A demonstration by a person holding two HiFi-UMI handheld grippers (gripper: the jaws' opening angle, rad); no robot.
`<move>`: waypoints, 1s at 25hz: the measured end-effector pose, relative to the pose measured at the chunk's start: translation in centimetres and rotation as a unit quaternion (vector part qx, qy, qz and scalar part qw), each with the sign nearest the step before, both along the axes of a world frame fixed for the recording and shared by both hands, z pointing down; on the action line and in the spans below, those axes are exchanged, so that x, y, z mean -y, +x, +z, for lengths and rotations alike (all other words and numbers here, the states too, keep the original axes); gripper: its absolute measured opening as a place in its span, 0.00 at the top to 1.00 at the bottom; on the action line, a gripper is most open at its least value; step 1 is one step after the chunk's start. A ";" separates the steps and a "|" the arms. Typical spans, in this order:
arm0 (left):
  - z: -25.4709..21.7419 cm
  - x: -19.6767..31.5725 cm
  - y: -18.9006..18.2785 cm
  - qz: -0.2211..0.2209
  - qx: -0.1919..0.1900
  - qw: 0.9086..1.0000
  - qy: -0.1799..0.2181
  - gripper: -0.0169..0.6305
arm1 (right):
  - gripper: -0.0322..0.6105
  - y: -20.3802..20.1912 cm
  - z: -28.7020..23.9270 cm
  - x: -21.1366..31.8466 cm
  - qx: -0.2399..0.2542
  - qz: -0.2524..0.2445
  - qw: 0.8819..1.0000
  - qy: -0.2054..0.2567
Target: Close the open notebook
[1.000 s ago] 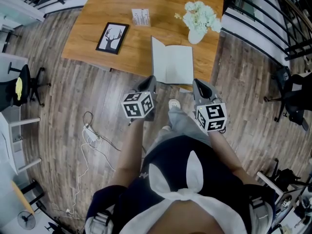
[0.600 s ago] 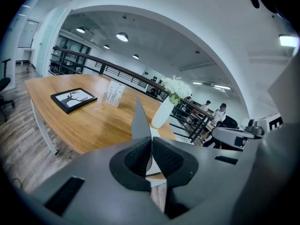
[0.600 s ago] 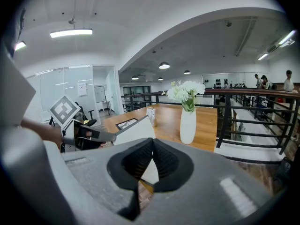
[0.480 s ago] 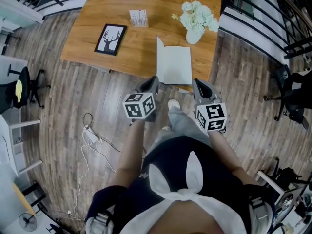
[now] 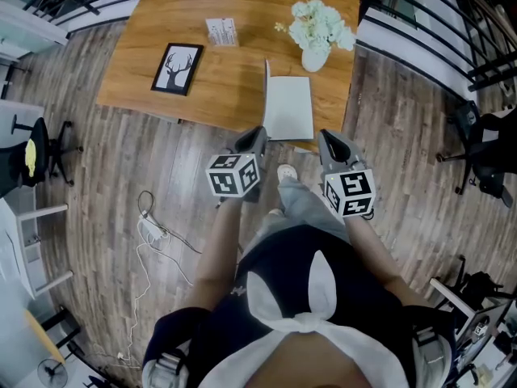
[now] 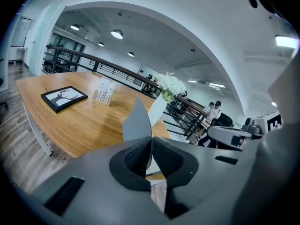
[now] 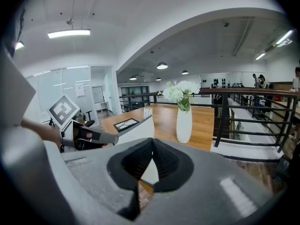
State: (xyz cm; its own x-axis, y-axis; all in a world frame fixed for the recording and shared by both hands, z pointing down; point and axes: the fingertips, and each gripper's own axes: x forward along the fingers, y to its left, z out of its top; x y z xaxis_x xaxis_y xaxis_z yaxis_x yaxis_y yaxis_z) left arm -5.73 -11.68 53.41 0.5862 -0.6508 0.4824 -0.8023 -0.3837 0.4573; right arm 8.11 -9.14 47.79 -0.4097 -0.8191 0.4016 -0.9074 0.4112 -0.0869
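Observation:
The grey notebook (image 5: 289,107) lies at the near edge of the wooden table (image 5: 186,6), its right half flat. Its left cover (image 5: 266,95) stands almost upright. My left gripper (image 5: 252,136) is at the notebook's near left corner and is shut on that cover. In the left gripper view the cover (image 6: 137,121) rises as a thin grey sheet from between the closed jaws (image 6: 151,149). My right gripper (image 5: 329,140) hovers off the table's near edge, right of the notebook, shut and holding nothing. The right gripper view shows its jaws (image 7: 152,161) closed, with the raised cover (image 7: 136,128) beyond them.
A white vase of flowers (image 5: 317,31) stands just behind the notebook. A framed deer picture (image 5: 177,69) and a small card stand (image 5: 220,31) sit further left on the table. A cable (image 5: 153,233) lies on the floor. Black railings (image 5: 420,23) run along the right.
The notebook's left cover has swung up and rightward, from tilted open to nearly upright. My left gripper has shifted right with it. The right gripper has stayed put.

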 end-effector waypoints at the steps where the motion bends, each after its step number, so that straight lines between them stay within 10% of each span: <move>1: 0.0 0.0 0.2 0.002 0.000 1.000 0.000 0.93 | 0.95 0.1 0.0 0.0 0.000 0.001 1.000 0.000; 25: 0.8 0.0 4.4 0.049 0.010 0.999 -0.002 0.93 | 0.95 2.0 0.6 0.0 0.001 0.021 1.000 -0.005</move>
